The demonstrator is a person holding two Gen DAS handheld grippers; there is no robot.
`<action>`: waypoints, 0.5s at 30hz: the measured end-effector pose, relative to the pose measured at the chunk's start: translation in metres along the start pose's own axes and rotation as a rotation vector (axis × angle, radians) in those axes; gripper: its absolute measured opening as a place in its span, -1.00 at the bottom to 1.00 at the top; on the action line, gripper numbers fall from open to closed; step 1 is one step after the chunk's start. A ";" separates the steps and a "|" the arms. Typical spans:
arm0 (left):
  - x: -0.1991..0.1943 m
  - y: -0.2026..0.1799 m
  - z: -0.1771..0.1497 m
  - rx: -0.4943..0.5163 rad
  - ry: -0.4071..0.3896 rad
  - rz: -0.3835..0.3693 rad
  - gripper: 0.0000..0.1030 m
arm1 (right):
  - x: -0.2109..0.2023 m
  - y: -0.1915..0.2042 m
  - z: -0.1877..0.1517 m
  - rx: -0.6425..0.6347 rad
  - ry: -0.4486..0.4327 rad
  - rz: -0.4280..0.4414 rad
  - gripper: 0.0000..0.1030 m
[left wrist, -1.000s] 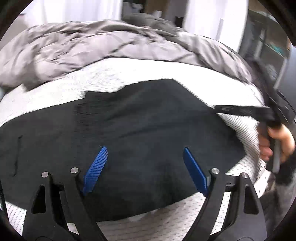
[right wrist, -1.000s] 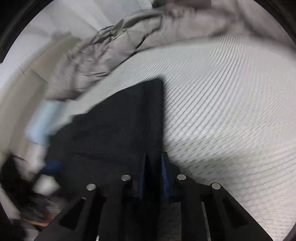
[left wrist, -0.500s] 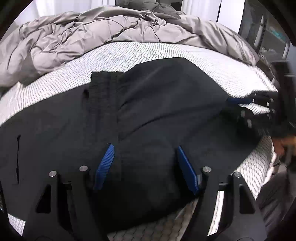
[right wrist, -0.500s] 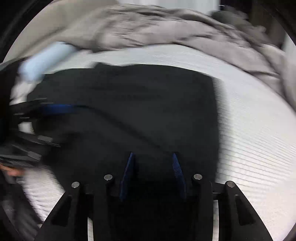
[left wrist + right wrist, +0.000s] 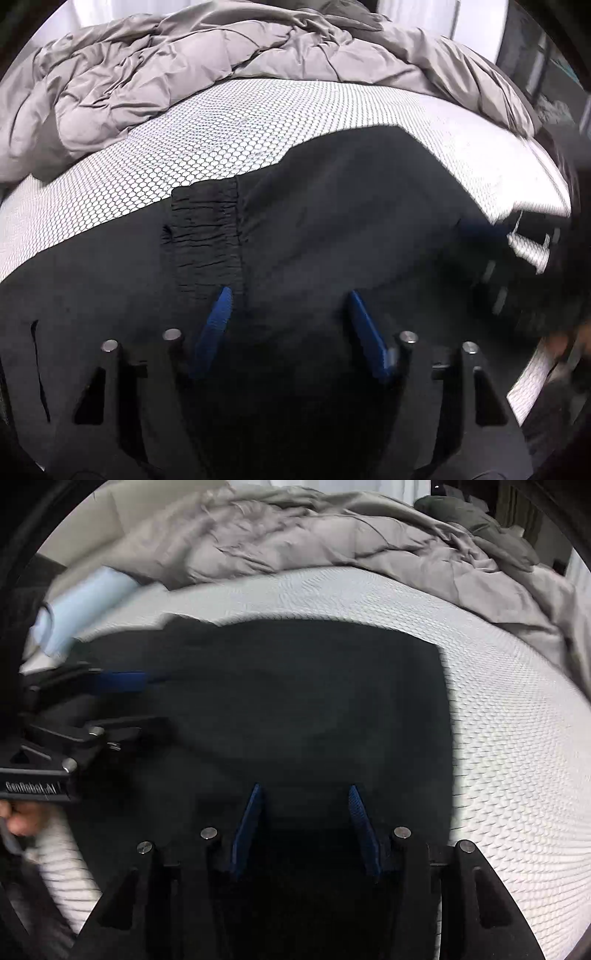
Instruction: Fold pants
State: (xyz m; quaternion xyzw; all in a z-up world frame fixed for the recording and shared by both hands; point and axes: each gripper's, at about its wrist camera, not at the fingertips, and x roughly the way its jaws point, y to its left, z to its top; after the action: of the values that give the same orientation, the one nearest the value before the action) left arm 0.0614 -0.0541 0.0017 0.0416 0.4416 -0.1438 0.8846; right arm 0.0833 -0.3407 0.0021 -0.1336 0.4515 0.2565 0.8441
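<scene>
White honeycomb-textured mattress (image 5: 258,122) seen with grey duvet (image 5: 184,62) bunched at far side, black pants (image 5: 332,221) spread flat across near half, left gripper (image 5: 286,295) closing over waistband, nothing clamped, right gripper (image 5: 303,788) opening above fabric, nothing held

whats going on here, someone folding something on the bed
A person holds a two-finger tool in each hand over black pants spread on a honeycomb-patterned mattress; a rumpled grey duvet is bunched behind. The left tool hovers near the elastic waistband, its jaws closing with nothing pinched between them. The right tool is over the other end of the pants, its jaws opening and holding no cloth. One part of the pants already lies folded over the waistband.
</scene>
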 end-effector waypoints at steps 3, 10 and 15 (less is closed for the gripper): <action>-0.007 0.004 -0.005 -0.012 -0.023 0.036 0.46 | -0.009 -0.029 -0.005 0.063 0.010 -0.121 -0.03; -0.022 -0.001 0.022 -0.072 -0.105 -0.026 0.45 | -0.043 -0.026 -0.002 0.125 -0.090 -0.003 -0.02; 0.015 -0.005 0.024 -0.091 0.008 0.020 0.45 | -0.011 -0.013 0.011 0.209 0.013 0.181 -0.02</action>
State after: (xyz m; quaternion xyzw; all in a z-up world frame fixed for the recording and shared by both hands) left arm 0.0876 -0.0671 0.0046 0.0063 0.4509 -0.1143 0.8852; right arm 0.0927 -0.3498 0.0169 -0.0052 0.4914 0.2822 0.8239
